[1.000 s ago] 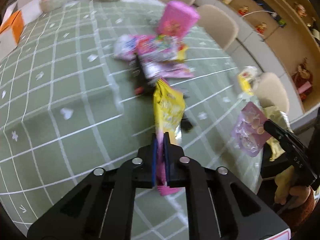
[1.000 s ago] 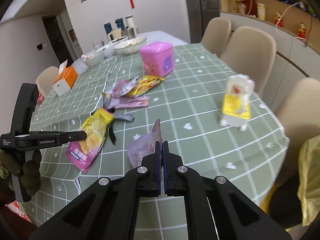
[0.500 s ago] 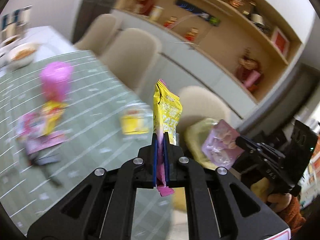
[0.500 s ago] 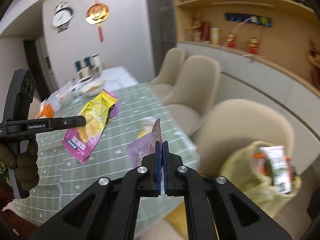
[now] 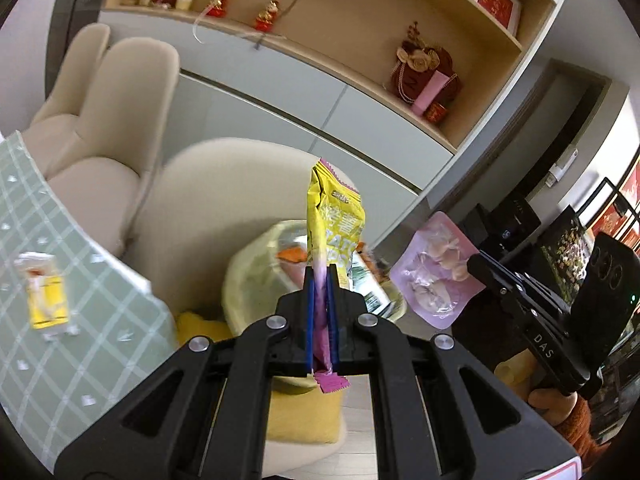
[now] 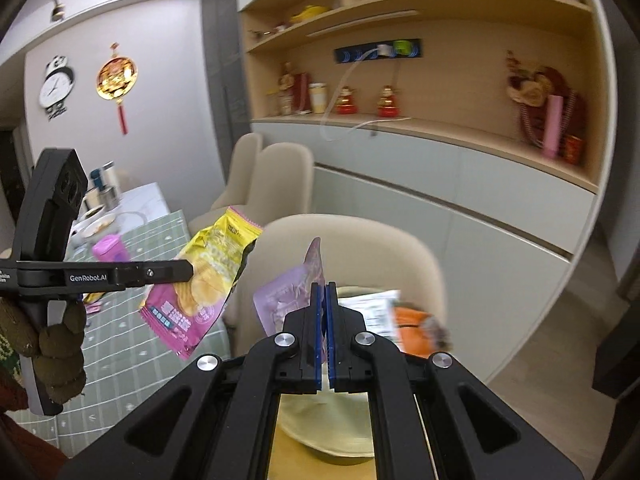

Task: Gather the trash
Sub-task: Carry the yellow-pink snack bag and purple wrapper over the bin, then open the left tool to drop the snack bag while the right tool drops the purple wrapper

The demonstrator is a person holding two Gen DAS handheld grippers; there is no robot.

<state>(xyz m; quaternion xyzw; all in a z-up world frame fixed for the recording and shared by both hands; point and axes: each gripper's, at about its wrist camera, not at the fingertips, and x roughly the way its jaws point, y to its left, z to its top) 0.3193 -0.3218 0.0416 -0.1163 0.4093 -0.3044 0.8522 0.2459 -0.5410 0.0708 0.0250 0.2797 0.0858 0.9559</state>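
Observation:
My left gripper (image 5: 321, 276) is shut on a yellow and pink chip bag (image 5: 334, 220), held upright in the air; the same bag (image 6: 204, 276) shows in the right wrist view beside the left gripper (image 6: 188, 270). My right gripper (image 6: 324, 292) is shut on a pale purple snack pouch (image 6: 288, 296), which also shows in the left wrist view (image 5: 436, 276) held by the right gripper (image 5: 476, 264). Both hang over a yellow trash bag (image 5: 256, 276) with wrappers inside, lined in a yellow bin (image 5: 304, 412).
Beige chairs (image 5: 120, 92) stand behind the bin. The green checked table (image 5: 60, 320) is at the left with a yellow and white packet (image 5: 44, 296) on it. A pink box (image 6: 110, 250) and wrappers lie on the table farther back. Shelves line the wall.
Both grippers have swung away from the table with their wrappers and now hang over the trash bag. The bag fills more of both views.

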